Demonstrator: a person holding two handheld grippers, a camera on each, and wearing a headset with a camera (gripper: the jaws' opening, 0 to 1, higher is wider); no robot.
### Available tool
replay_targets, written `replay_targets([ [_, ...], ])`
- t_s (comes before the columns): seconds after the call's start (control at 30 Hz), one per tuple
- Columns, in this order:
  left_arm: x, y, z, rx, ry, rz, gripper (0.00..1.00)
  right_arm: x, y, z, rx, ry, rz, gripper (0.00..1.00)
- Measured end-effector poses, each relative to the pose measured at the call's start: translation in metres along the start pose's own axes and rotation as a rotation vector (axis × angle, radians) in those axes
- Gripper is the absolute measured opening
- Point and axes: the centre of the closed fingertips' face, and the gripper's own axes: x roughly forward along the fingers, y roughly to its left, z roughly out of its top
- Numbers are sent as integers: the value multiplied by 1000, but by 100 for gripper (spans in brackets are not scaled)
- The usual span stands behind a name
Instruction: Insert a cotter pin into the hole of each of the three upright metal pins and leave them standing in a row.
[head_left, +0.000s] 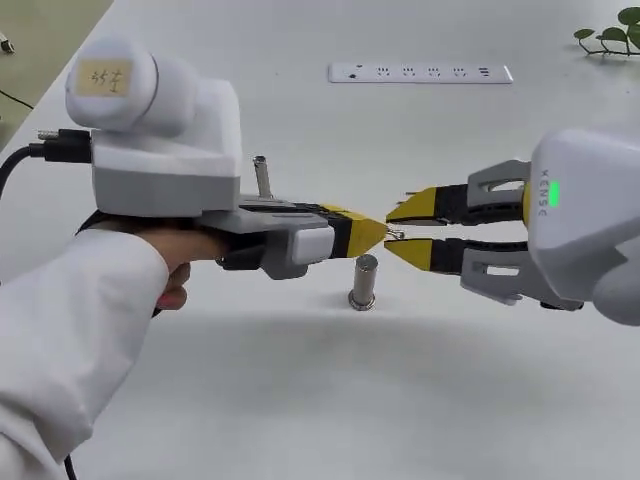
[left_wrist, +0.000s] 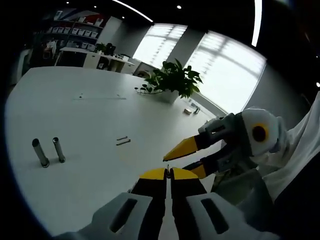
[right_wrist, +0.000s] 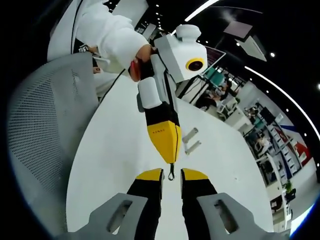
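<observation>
Head view: the left tongs (head_left: 382, 234), clenched on a cotter pin (head_left: 395, 236), meet the right tongs (head_left: 392, 232) tip to tip above the tabletop (head_left: 300, 400). The near metal pin (head_left: 363, 282) stands upright below the tips; the far metal pin (head_left: 262, 176) stands behind the left gripper.

Left gripper view: the left tongs (left_wrist: 168, 172) pinch the cotter pin (left_wrist: 168, 167). Both metal pins (left_wrist: 40, 152) stand side by side at left, and two spare cotter pins (left_wrist: 122, 140) lie well apart from them.

Right gripper view: the right tongs (right_wrist: 171, 176) are released, jaws apart on either side of the cotter pin (right_wrist: 171, 172), which hangs from the left tongs (right_wrist: 171, 159).
</observation>
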Motion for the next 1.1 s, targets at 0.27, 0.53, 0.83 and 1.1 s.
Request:
replay_targets([
  [0.27, -3, -4, -2, 50, 6, -11, 0, -1, 7, -7, 236, -34, 60, 9],
  [0.53, -6, -17, -2, 190, 5, -68, 0, -5, 10, -13, 472, -77, 141, 11],
  [0.83, -6, -32, -13, 505, 31, -132, 0, -9, 22, -2, 578, -137, 216, 8],
  [1.1, -5, -34, -18, 562, 58, -163, 0, -9, 33, 2, 553, -124, 265, 0],
])
